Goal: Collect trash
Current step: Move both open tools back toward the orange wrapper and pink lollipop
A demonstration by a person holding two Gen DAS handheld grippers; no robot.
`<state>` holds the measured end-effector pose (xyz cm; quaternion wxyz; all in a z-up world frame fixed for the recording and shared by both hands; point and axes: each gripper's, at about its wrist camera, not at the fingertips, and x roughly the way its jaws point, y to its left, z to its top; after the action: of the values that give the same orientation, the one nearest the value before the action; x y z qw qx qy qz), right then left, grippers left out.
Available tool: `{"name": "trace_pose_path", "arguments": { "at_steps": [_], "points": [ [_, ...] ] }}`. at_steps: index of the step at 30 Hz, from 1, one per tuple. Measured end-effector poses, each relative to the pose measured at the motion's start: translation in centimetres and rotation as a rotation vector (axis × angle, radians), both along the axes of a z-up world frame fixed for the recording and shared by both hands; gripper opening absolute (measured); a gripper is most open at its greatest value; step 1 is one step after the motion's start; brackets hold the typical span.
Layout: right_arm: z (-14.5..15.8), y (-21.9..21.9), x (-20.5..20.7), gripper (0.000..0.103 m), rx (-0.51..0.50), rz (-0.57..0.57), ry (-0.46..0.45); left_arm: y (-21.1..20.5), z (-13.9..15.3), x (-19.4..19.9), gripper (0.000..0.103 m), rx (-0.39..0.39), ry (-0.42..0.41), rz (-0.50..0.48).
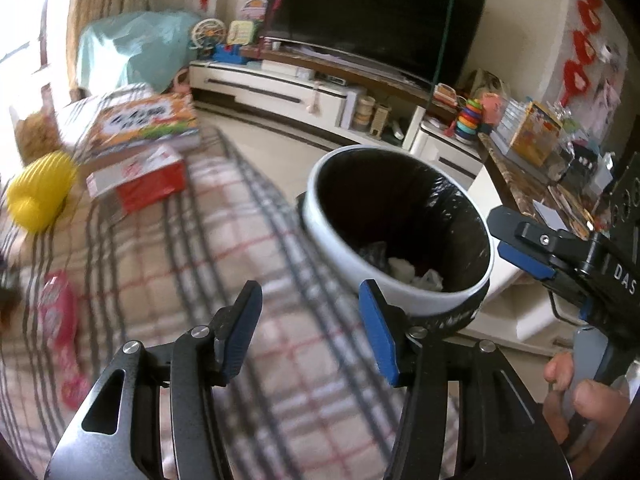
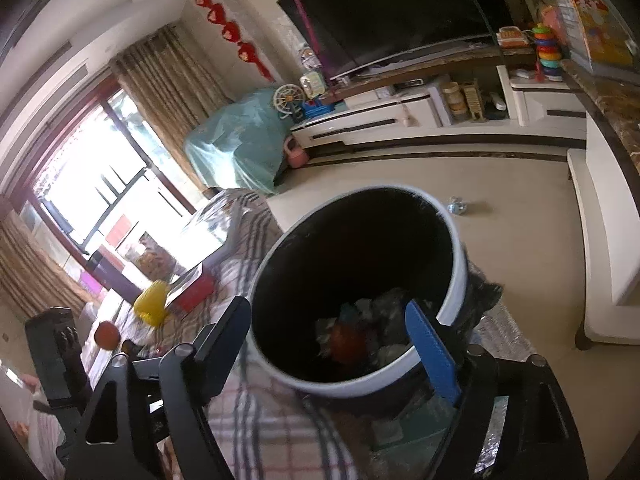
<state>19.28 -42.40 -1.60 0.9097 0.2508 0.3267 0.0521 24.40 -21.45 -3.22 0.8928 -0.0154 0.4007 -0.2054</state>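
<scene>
A white trash bin (image 1: 344,240) with a black liner stands beside a table covered in plaid cloth (image 1: 200,280). It holds crumpled white paper (image 1: 404,268). In the right wrist view the bin (image 2: 456,288) also holds an orange-red piece (image 2: 348,340) among wrappers. My left gripper (image 1: 312,332) is open and empty, over the cloth at the bin's near rim. My right gripper (image 2: 336,344) is open and empty just above the bin's mouth; it also shows in the left wrist view (image 1: 532,252) at the bin's right. A pink wrapper (image 1: 60,316) lies on the cloth at left.
On the cloth are a yellow ribbed toy (image 1: 40,192), a red-and-white box (image 1: 136,180) and an orange game box (image 1: 144,124). A small crumpled scrap (image 2: 456,205) lies on the floor beyond the bin. A TV stand (image 1: 280,88) and a cluttered side counter (image 1: 540,160) border the floor.
</scene>
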Motion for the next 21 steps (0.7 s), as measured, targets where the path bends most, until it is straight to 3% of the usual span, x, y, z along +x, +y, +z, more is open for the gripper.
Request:
{"name": "trace_pose_path", "arguments": {
  "at_steps": [21],
  "points": [
    [-0.6,10.6,-1.8,0.083,-0.012,0.177,-0.014,13.9,-0.9,-5.2,0.051,-0.055,0.012,0.242]
  ]
}}
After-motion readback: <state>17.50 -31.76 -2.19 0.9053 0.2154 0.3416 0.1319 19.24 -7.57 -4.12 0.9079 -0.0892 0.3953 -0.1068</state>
